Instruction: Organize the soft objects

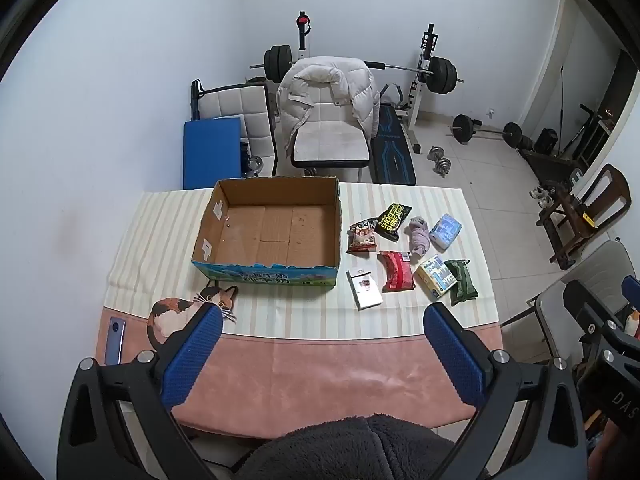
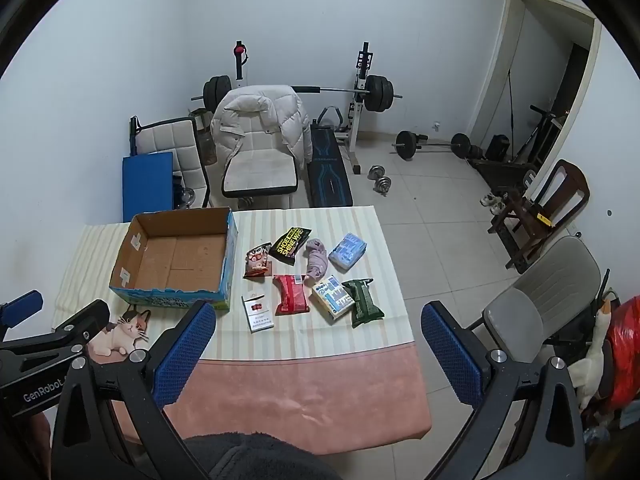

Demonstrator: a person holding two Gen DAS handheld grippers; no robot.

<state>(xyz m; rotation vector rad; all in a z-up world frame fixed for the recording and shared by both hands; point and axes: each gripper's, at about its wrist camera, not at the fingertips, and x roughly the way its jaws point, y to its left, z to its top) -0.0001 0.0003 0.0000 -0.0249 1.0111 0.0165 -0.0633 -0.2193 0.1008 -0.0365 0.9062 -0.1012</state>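
I see the surface (image 1: 280, 380) under a striped and pink cloth, with everything on its far half. The largest thing is the open cardboard box (image 1: 272, 232), empty, sitting toward the far left corner. To its right, toward the far right edge, the soft objects lie in a loose cluster, none in the box. Nearest the right edge are the dark green pack (image 1: 462, 282) and the light blue pack (image 1: 445, 231). Beside the green one lies the white and blue pack (image 1: 436, 276), then the red pouch (image 1: 396, 271) and the white flat packet (image 1: 364, 289), the closest to the near edge. Behind them are the black shoe-wipes packet (image 1: 394, 222), the owl-print snack bag (image 1: 362, 235) just beside the box, and the rolled lilac cloth (image 1: 419, 236).

My left gripper (image 1: 322, 328) hangs over the near edge, jaws spread wide with nothing between them. My right gripper (image 2: 318, 330) hovers likewise, wide apart and empty.
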